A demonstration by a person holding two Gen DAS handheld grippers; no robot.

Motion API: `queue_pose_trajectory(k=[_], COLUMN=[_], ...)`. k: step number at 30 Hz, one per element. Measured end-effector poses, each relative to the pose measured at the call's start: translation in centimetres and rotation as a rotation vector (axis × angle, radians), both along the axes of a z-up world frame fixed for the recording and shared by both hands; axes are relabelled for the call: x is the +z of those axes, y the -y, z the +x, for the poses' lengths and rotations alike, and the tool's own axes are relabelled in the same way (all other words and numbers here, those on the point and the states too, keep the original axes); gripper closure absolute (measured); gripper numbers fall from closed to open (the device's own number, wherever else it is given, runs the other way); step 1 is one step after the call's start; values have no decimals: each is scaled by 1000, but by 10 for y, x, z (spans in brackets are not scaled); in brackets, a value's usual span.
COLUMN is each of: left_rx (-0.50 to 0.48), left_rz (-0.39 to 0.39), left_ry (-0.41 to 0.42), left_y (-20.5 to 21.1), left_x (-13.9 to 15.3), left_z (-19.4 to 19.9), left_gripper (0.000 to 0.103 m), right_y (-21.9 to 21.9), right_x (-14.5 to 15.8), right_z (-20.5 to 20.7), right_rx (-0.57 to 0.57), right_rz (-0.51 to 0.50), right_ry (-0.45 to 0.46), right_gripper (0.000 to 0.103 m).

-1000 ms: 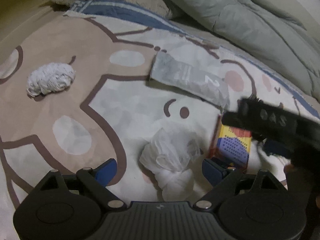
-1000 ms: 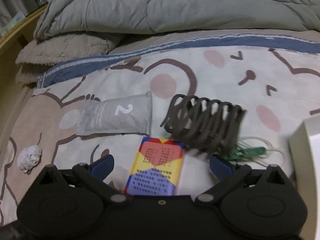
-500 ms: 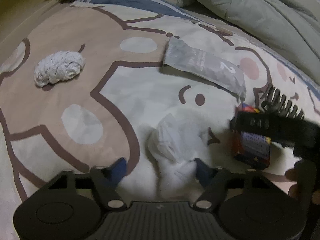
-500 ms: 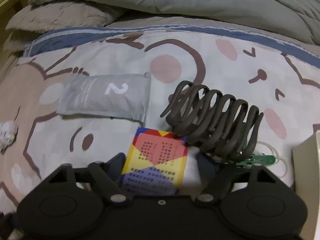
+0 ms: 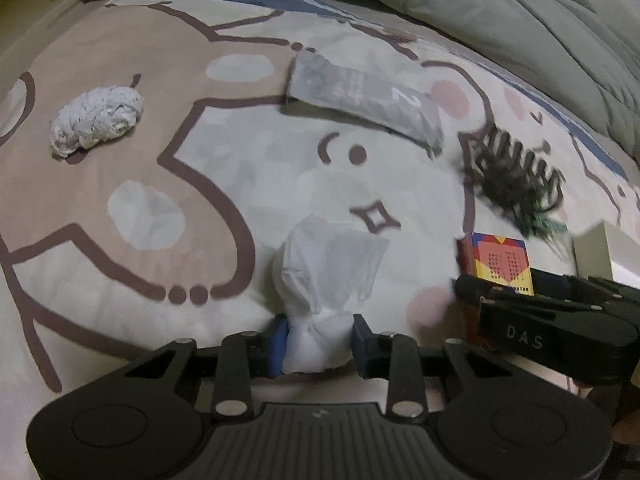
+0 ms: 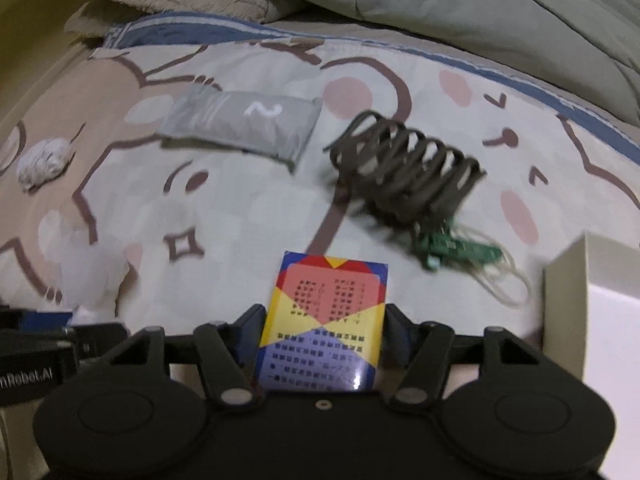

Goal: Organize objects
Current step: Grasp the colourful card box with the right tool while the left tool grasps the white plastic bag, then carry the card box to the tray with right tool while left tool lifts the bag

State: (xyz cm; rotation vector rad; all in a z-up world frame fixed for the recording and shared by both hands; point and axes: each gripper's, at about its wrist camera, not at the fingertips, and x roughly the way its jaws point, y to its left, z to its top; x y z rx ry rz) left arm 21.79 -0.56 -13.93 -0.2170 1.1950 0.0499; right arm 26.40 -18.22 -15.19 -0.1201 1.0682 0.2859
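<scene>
A bed w/ a cartoon-bear bedspread [image 5: 120, 184] carried everything; a grey quilt [image 6: 440, 0] lay bunched along its far edge.

Going left to right: a crumpled grey-white wad [image 5: 96, 122] sat nr the left edge, well apart from the rest. Next, the left gripper [image 5: 318, 338] had its jaws just closing, blue pads pressed on the knotted end of a white tissue bundle [image 5: 324, 276], which rested on the bedspread nr the front edge. Farther back, toward the middle, lay a grey pouch [image 6: 244, 124] marked "2". Right of the bundle, the right gripper [image 6: 322, 334] had also been closing, w/ a colourful box [image 6: 328, 312] (red, yellow, blue) clamped betw. its fingers, upright. Beyond the box, a dark brown claw clip [image 6: 404, 172] lay on its side; a green clip [image 6: 452, 246] w/ pale cord lay just beside it, touching or nearly. At the right edge stood a cream box [image 6: 568, 280], only partly in view.
</scene>
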Motion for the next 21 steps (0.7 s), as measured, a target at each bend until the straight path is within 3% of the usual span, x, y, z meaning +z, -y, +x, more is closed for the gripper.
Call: queue_pose_trajectory(k=[10, 21], left_rx=[-173, -299], left_rz=[33, -21], left_ry=[-14, -52], left_y=[6, 33], left_x=[-5, 0], left_z=[-43, -87], left_gripper=[69, 69], right_y=[11, 21], right_x=[3, 8], right_z=[-66, -144], right_rx=[74, 154], right_rz=[-18, -53], right_ry=[-19, -60], right_gripper=[38, 38])
